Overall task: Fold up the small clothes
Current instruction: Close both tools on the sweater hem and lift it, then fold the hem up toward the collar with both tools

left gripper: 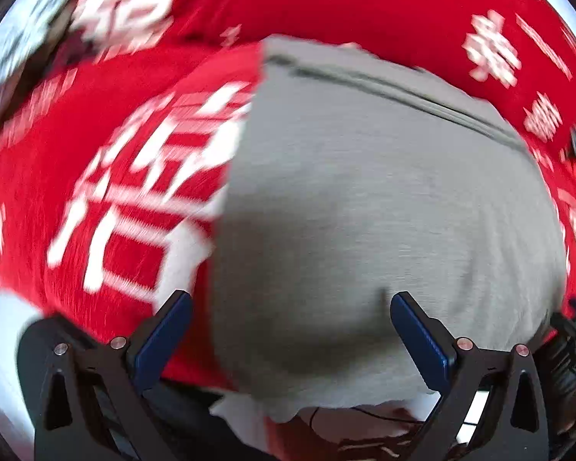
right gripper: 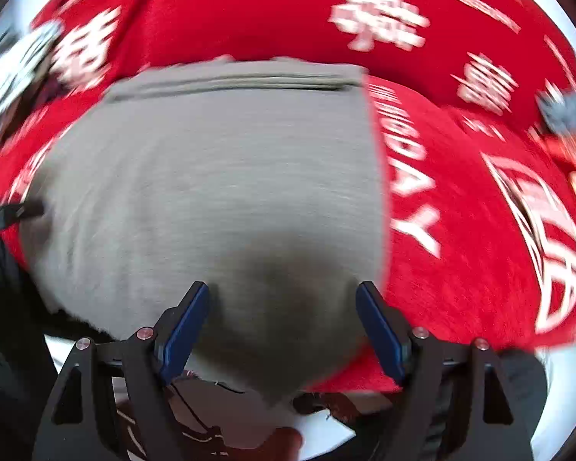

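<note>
A grey garment (left gripper: 384, 199) lies flat on a red cloth with white lettering (left gripper: 107, 199), folded into a rough rectangle with a seamed band along its far edge. My left gripper (left gripper: 292, 303) is open and empty above the garment's near left edge. In the right wrist view the same grey garment (right gripper: 219, 184) fills the middle, and my right gripper (right gripper: 284, 292) is open and empty above its near right part. The left gripper's tip (right gripper: 15, 213) shows at the far left of that view. Both views are motion-blurred.
The red cloth (right gripper: 480, 230) covers the table all around the garment. A white table edge (left gripper: 0, 330) shows at the near left. A small dark and white object (right gripper: 564, 109) lies on the cloth at the far right.
</note>
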Available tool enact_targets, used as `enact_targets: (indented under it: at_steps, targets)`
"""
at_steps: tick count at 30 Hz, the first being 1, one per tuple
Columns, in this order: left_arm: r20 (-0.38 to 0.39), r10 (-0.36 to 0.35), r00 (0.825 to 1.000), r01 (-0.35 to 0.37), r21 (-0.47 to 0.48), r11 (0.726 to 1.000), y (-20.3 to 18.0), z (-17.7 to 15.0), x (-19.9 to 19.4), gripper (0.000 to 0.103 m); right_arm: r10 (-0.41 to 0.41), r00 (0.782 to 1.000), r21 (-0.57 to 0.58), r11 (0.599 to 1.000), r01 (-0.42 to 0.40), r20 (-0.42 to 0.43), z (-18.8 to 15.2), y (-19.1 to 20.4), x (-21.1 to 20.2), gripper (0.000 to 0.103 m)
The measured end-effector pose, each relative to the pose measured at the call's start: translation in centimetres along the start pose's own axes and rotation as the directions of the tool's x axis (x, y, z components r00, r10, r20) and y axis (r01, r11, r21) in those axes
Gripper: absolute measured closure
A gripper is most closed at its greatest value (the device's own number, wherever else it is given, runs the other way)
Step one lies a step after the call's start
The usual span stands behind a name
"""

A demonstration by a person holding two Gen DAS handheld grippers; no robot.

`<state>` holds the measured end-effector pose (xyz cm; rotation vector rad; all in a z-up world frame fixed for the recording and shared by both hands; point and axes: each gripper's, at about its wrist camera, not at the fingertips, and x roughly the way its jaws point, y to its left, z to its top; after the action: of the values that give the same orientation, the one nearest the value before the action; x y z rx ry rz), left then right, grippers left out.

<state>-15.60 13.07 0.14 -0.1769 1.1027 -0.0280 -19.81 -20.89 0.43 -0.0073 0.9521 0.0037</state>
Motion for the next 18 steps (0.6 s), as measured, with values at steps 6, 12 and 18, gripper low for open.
enact_targets:
  at_steps: [6, 12, 18]
  targets:
    - [-0.102, -0.056, 0.993, 0.058, 0.020, 0.998, -0.5, -1.6, 1.7, 0.000, 0.056, 0.993, 0.032, 0.998, -0.053, -0.101, -1.0, 0.0, 2.4, 0.023]
    - [-0.026, -0.037, 0.999, 0.040, 0.144, 0.989, -4.2, -2.5, -0.3, 0.075, 0.115, 0.992, -0.010, 0.993, -0.116, -0.056, -1.0, 0.5, 1.8, 0.078]
    - [0.039, -0.114, 0.993, 0.108, 0.127, 0.986, -4.0, -1.3, -2.4, 0.090, 0.295, 0.956, 0.086, 0.952, -0.294, 0.009, 0.2, -1.2, 0.0, 0.089]
